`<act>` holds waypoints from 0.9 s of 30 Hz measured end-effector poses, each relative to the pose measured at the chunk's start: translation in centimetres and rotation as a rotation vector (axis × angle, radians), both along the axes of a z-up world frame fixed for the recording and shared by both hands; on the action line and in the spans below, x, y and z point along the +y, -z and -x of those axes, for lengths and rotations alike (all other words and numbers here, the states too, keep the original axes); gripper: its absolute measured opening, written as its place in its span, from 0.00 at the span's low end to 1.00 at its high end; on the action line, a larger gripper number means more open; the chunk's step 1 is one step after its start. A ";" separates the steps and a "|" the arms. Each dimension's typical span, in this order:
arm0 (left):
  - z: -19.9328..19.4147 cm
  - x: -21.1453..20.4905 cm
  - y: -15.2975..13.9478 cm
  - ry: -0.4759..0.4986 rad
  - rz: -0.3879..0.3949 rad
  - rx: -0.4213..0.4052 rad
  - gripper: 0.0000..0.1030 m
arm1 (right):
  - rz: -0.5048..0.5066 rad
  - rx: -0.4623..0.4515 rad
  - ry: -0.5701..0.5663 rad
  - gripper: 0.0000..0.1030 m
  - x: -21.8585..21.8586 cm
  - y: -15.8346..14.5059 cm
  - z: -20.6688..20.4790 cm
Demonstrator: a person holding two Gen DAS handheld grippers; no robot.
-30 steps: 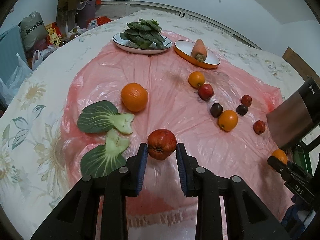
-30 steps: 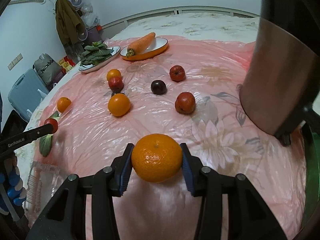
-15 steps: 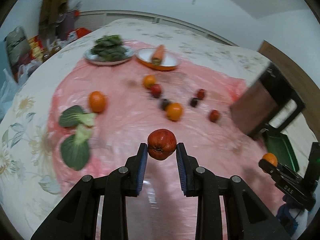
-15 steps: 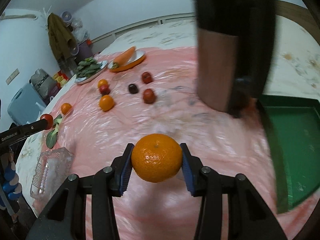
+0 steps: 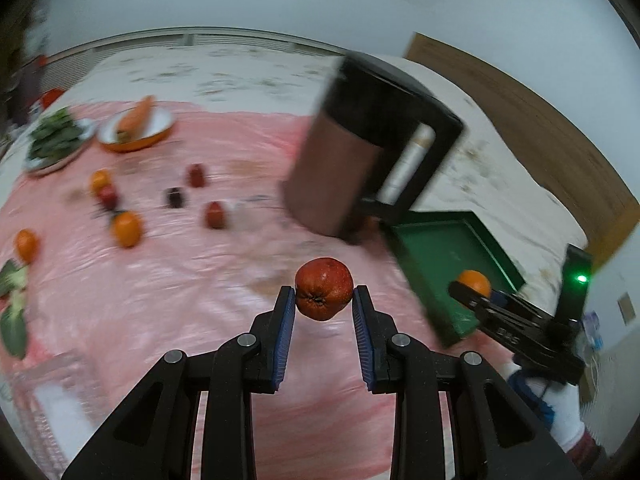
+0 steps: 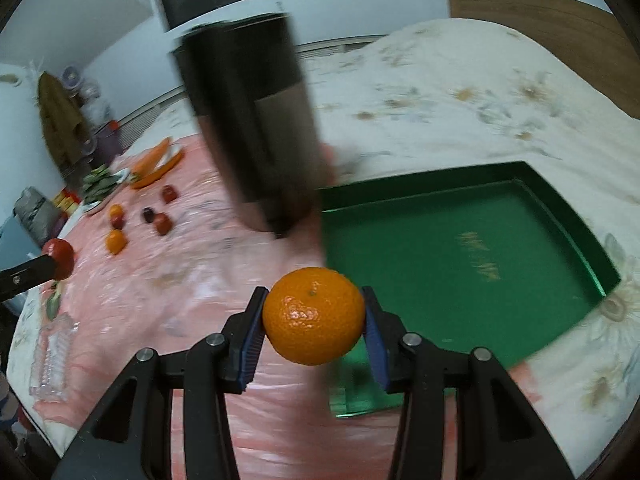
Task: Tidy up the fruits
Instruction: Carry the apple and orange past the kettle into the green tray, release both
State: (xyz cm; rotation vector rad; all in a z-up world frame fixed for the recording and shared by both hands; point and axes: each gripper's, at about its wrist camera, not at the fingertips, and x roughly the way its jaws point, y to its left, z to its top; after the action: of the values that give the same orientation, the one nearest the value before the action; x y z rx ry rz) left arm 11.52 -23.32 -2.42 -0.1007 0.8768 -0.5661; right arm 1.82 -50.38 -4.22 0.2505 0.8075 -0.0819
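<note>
My left gripper point(image 5: 324, 298) is shut on a red apple point(image 5: 324, 294) and holds it above the pink sheet. My right gripper point(image 6: 314, 316) is shut on an orange point(image 6: 314, 316) at the near left edge of the empty green tray point(image 6: 460, 248). In the left wrist view the tray point(image 5: 440, 252) lies to the right, with the right gripper point(image 5: 474, 290) and its orange point(image 5: 474, 282) over its near corner. Several small oranges and red and dark fruits point(image 5: 128, 228) lie on the sheet at the left.
A tall brown and black appliance point(image 5: 360, 160) stands beside the tray's far left corner. A plate of greens point(image 5: 56, 140) and an orange dish with a carrot point(image 5: 136, 130) stand at the far left. Bok choy leaves point(image 5: 12, 304) and a clear plastic box point(image 6: 52, 360) lie near the left edge.
Both grippers have swung right with their fruit. The green tray has come into full view, and the right gripper with the orange is now at its edge.
</note>
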 end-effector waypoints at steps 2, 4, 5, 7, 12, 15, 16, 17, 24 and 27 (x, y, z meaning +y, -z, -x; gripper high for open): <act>0.2 -2.5 -0.1 0.046 -0.003 -0.001 0.24 | 0.000 0.001 0.031 0.47 -1.8 0.3 0.3; 0.3 -5.3 -0.3 0.096 -0.007 0.002 0.24 | 0.001 0.006 0.065 0.47 -3.9 0.8 0.5; 0.3 -6.5 -0.3 0.115 -0.011 0.002 0.24 | 0.003 0.010 0.075 0.47 -4.6 1.0 0.6; 0.4 -9.8 -0.1 0.166 -0.030 -0.001 0.24 | 0.009 0.017 0.103 0.47 -6.5 1.4 0.8; -0.1 -16.0 1.8 0.246 -0.090 0.019 0.24 | 0.019 0.030 0.158 0.47 -10.1 2.3 0.9; 0.0 -19.8 2.9 0.293 -0.136 0.025 0.24 | 0.031 0.041 0.176 0.47 -11.6 2.8 0.8; 0.0 -20.6 3.2 0.302 -0.144 0.029 0.24 | 0.035 0.046 0.179 0.47 -12.1 3.1 0.7; 0.1 -21.7 3.7 0.315 -0.161 0.035 0.24 | 0.037 0.050 0.180 0.47 -12.4 3.3 0.6; 0.0 -25.3 6.7 0.345 -0.252 0.070 0.25 | 0.044 0.077 0.175 0.49 -13.7 4.7 0.4; -0.1 -25.7 7.6 0.344 -0.275 0.089 0.25 | 0.051 0.075 0.173 0.49 -13.7 4.9 0.3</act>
State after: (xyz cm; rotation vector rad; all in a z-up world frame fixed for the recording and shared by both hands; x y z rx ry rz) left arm 11.63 -49.02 -10.05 0.2821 1.0599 -0.7586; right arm 1.54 -64.08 -9.10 0.2701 0.8559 -0.2758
